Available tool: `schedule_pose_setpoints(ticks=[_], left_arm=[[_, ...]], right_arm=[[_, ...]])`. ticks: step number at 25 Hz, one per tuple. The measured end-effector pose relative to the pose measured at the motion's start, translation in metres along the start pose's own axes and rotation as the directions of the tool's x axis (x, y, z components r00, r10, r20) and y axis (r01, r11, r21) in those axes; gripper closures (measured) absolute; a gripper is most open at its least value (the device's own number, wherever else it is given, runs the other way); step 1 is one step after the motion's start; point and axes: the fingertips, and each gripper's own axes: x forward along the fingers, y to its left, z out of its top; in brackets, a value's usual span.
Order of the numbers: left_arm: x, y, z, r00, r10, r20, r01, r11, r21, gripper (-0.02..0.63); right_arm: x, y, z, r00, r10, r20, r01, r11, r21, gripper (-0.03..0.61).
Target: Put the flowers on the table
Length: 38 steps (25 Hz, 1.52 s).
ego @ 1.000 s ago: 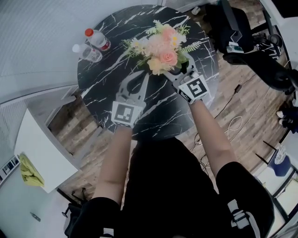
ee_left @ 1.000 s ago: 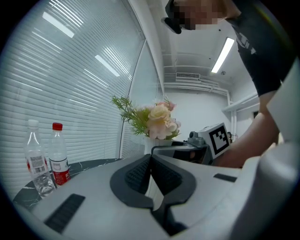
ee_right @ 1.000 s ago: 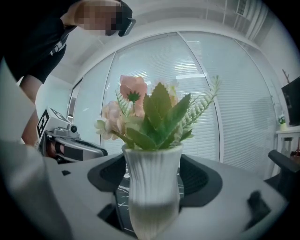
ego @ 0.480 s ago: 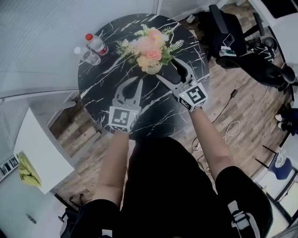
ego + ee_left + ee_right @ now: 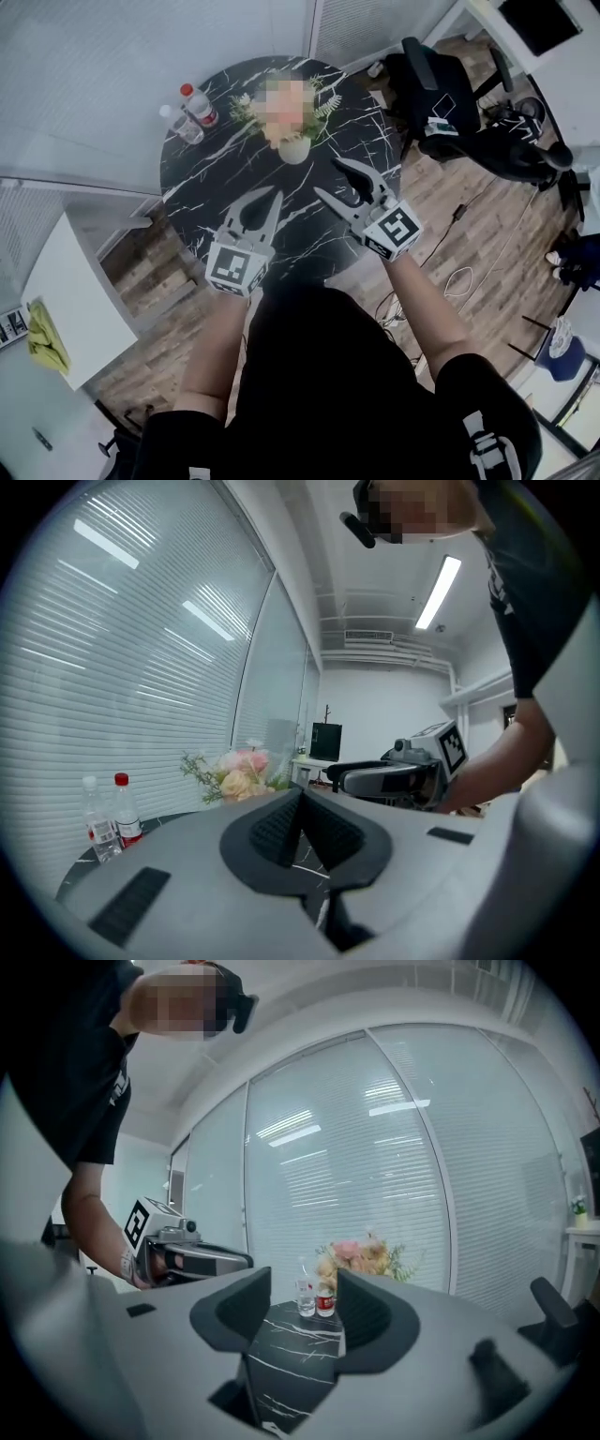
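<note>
A bunch of pink and cream flowers in a white vase (image 5: 293,150) stands upright on the far part of the round black marble table (image 5: 225,178). The flowers also show in the left gripper view (image 5: 242,772) and the right gripper view (image 5: 361,1258). Neither gripper touches them. My left gripper (image 5: 270,192) hangs over the table's near half, its pads (image 5: 281,822) meeting, with nothing between them. My right gripper (image 5: 331,178) is beside it, nearer the vase. It is open, and its jaws (image 5: 303,1283) have just been closing on nothing.
Two water bottles (image 5: 192,112) stand at the table's far left edge. A black office chair (image 5: 441,84) is at the right beyond the table. A white cabinet (image 5: 70,291) with a yellow cloth is at the left. Cables (image 5: 459,277) lie on the wooden floor.
Both grippers have drawn back from the flowers toward the person and risen. The right gripper, which was at the vase, is now apart from it. The flowers stay on the table.
</note>
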Motion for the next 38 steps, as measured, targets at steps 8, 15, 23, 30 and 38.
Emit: schedule_pose_setpoints(ticks=[8, 15, 23, 30, 38], left_arm=[[-0.029, -0.053, 0.051, 0.999, -0.027, 0.040, 0.025, 0.999, 0.034, 0.601], [-0.043, -0.072, 0.072, 0.997, -0.018, 0.073, 0.016, 0.999, 0.032, 0.601], [-0.053, -0.077, 0.083, 0.996, 0.001, 0.092, -0.006, 0.998, 0.058, 0.601], [-0.060, -0.080, 0.084, 0.996, 0.001, 0.087, -0.007, 0.998, 0.062, 0.601], [-0.059, -0.083, 0.090, 0.996, 0.003, 0.094, -0.010, 0.997, 0.071, 0.601]], right_arm=[[-0.034, 0.056, 0.051, 0.995, 0.095, 0.017, -0.095, 0.995, 0.017, 0.546], [-0.049, 0.077, 0.085, 0.991, 0.126, 0.049, -0.123, 0.991, -0.046, 0.558], [-0.056, 0.087, 0.097, 0.988, 0.141, 0.068, -0.139, 0.990, -0.039, 0.558], [-0.058, 0.096, 0.103, 0.982, 0.168, 0.082, -0.164, 0.985, -0.050, 0.558], [-0.060, 0.096, 0.099, 0.988, 0.150, 0.048, -0.147, 0.987, -0.061, 0.558]])
